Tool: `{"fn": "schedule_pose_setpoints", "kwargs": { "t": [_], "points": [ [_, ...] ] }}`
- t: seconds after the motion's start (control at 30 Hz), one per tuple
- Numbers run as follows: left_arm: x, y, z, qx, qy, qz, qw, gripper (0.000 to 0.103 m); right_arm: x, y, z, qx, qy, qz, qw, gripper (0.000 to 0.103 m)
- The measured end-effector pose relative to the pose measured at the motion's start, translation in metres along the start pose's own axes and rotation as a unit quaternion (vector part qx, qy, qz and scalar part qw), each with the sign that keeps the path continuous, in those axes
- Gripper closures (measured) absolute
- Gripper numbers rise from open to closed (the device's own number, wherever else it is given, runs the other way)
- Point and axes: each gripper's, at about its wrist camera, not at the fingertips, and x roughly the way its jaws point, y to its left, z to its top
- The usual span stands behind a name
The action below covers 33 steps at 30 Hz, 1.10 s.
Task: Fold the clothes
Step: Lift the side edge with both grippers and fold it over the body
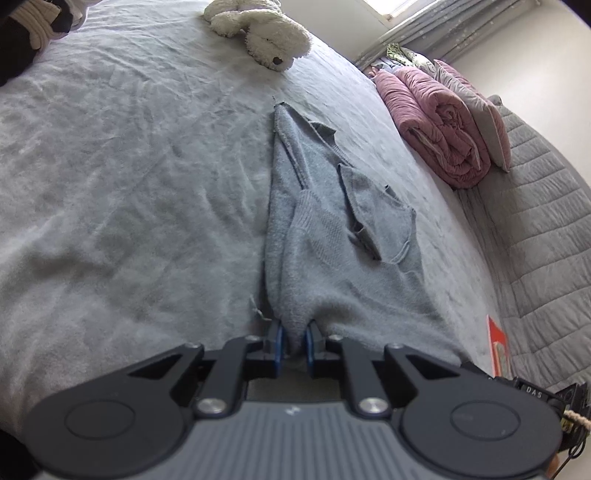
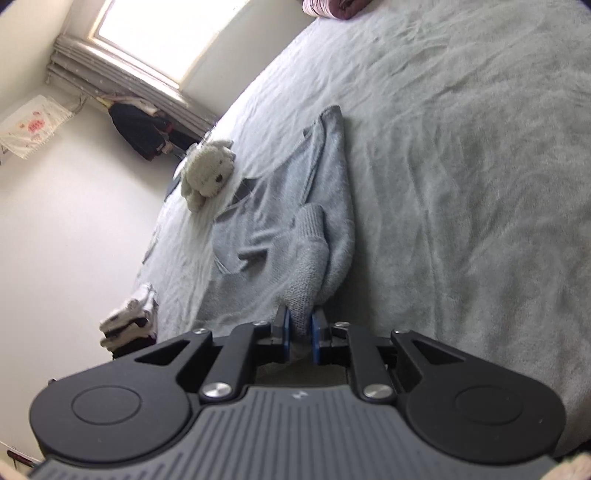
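Observation:
A grey knitted sweater (image 1: 325, 243) lies on the grey bed sheet (image 1: 129, 184), partly folded, with a ribbed sleeve cuff laid over its body. My left gripper (image 1: 294, 334) is shut on the near edge of the sweater; fabric bunches between its blue pads. In the right wrist view the same sweater (image 2: 280, 229) stretches away from me, and my right gripper (image 2: 301, 325) is shut on a fold of it with the cuff just ahead. The far end of the sweater rests flat on the bed sheet (image 2: 461, 184).
A white plush toy (image 1: 258, 29) lies at the far side of the bed, also visible as the plush toy (image 2: 208, 171). A rolled pink quilt (image 1: 439, 122) sits on a grey quilted mattress (image 1: 546, 221). Folded clothes (image 2: 129, 325) are stacked at the bed edge. An orange item (image 1: 496, 345) lies near the mattress.

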Motion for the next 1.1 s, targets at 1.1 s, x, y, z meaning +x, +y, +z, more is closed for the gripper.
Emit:
{"fn": "schedule_pose_setpoints", "kwargs": {
  "t": [1.1],
  "points": [
    [0.051, -0.086, 0.143, 0.024, -0.009, 0.079, 0.9965, 0.092, 0.052, 0.055, 0.115, 0.001, -0.069, 0.017, 0.997, 0.088]
  ]
}}
